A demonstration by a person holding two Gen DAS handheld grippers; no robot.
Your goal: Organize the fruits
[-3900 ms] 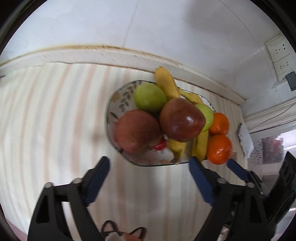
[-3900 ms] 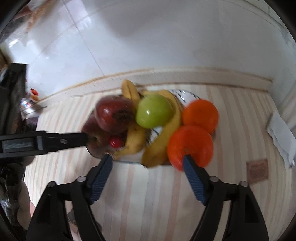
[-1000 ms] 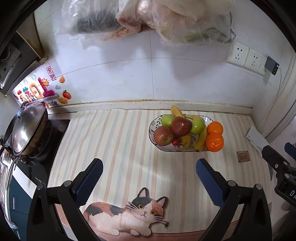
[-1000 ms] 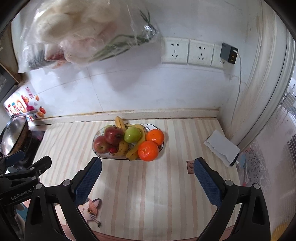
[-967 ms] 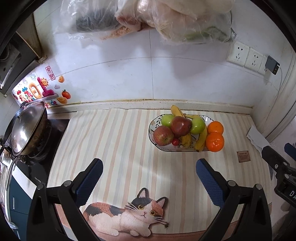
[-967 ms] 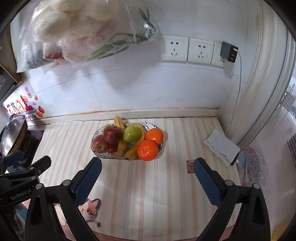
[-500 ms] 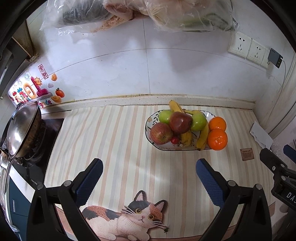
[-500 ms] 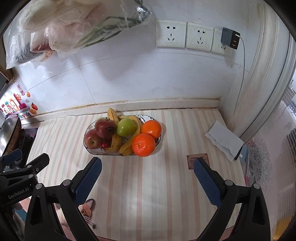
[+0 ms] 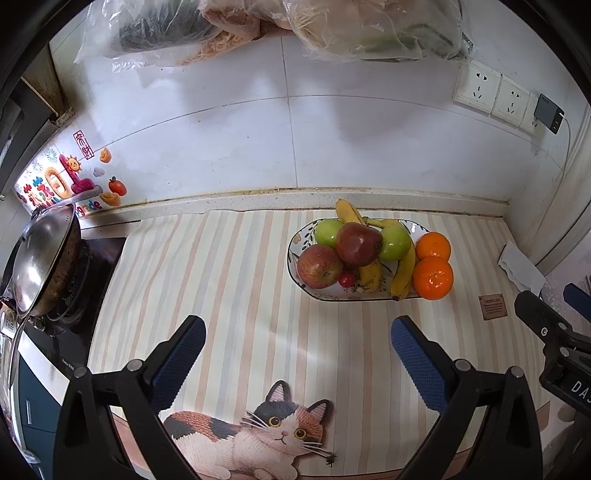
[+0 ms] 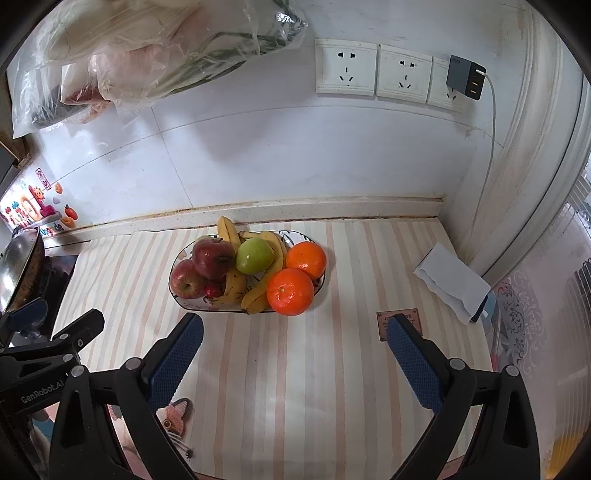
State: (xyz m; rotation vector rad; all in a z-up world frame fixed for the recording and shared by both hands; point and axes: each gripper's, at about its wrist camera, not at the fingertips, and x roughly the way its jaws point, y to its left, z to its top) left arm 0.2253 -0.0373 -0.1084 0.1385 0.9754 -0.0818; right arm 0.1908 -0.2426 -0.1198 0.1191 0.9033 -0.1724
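A patterned oval plate (image 9: 295, 275) (image 10: 177, 297) on the striped counter mat holds two red apples (image 9: 319, 266) (image 10: 212, 257), green apples (image 9: 395, 242) (image 10: 254, 255), bananas (image 9: 404, 271) (image 10: 231, 284), a small red fruit (image 9: 347, 279) and two oranges (image 9: 433, 277) (image 10: 290, 291) at its right end. My left gripper (image 9: 297, 354) is open and empty, well short of the plate. My right gripper (image 10: 293, 354) is also open and empty, just in front of the plate.
A lidded wok (image 9: 40, 258) sits on a stove at the left. A folded white cloth (image 10: 452, 282) and a small brown tag (image 9: 492, 306) lie at the right. Filled plastic bags (image 9: 258, 22) hang on the wall above. Wall sockets (image 10: 373, 72) carry a charger.
Both grippers pulled far back from the plate since the earliest frames, then eased slightly forward and down in the last half second. The fruit has not moved.
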